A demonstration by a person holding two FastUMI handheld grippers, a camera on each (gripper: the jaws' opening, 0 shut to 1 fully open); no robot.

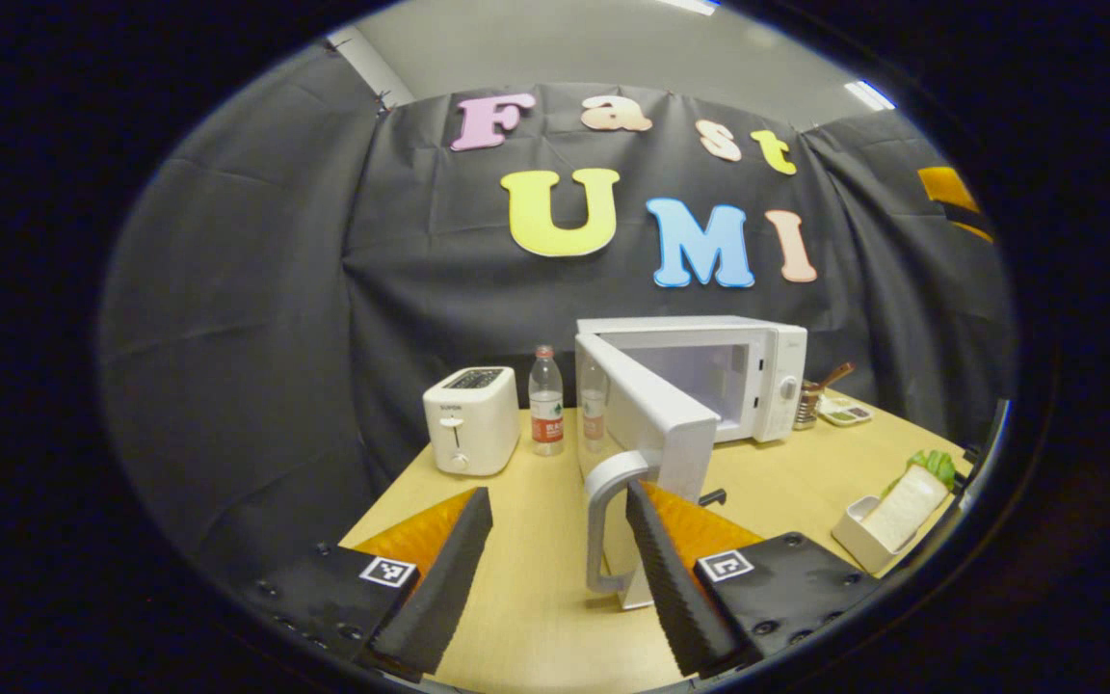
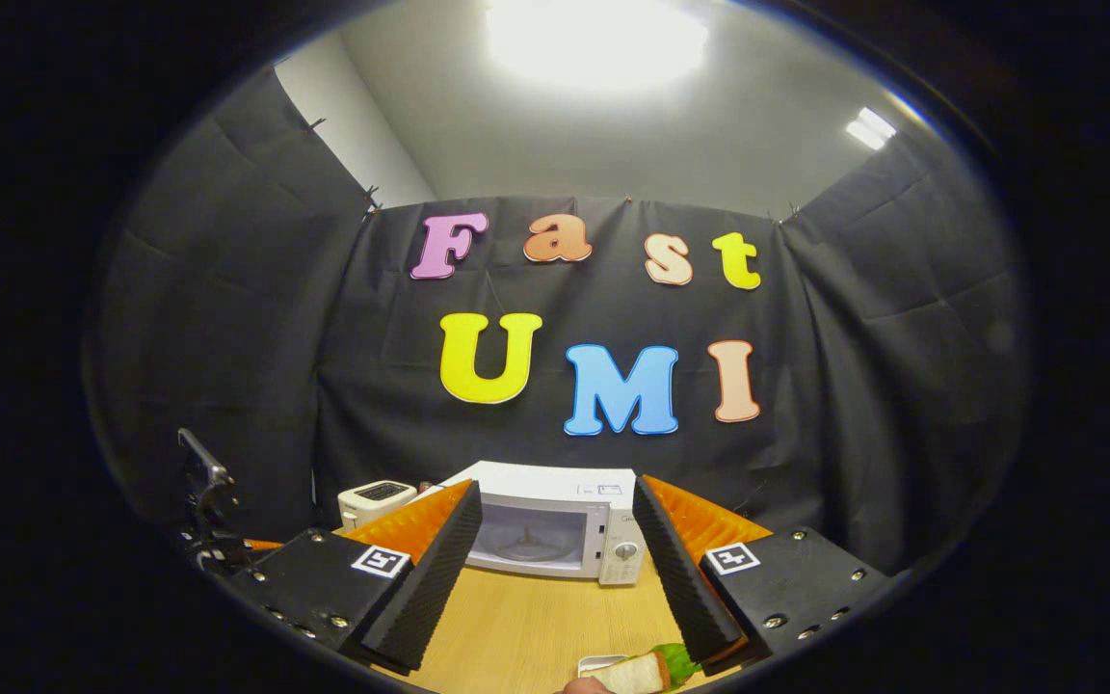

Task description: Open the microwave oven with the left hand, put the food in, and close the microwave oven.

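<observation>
- The microwave (image 1: 709,376) stood on the desk (image 1: 536,540) with its door (image 1: 647,414) swung open.
- The left gripper (image 1: 555,559) was spread, the door's handle (image 1: 608,520) between its fingers, untouched.
- The right gripper (image 2: 560,569) was spread, empty.
- The sandwich (image 1: 907,501) lay in a tray right of the microwave.
- A toaster (image 1: 471,419) and bottle (image 1: 545,400) stood left of it.

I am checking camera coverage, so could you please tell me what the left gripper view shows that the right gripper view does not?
Left gripper view alone: two clear plastic bottles, the swung-open white microwave door with its grey handle, and a small jar with a wooden spoon. Right gripper view alone: the round turntable inside the oven. Both: white microwave oven, white toaster, sandwich with lettuce, and wooden table.
</observation>
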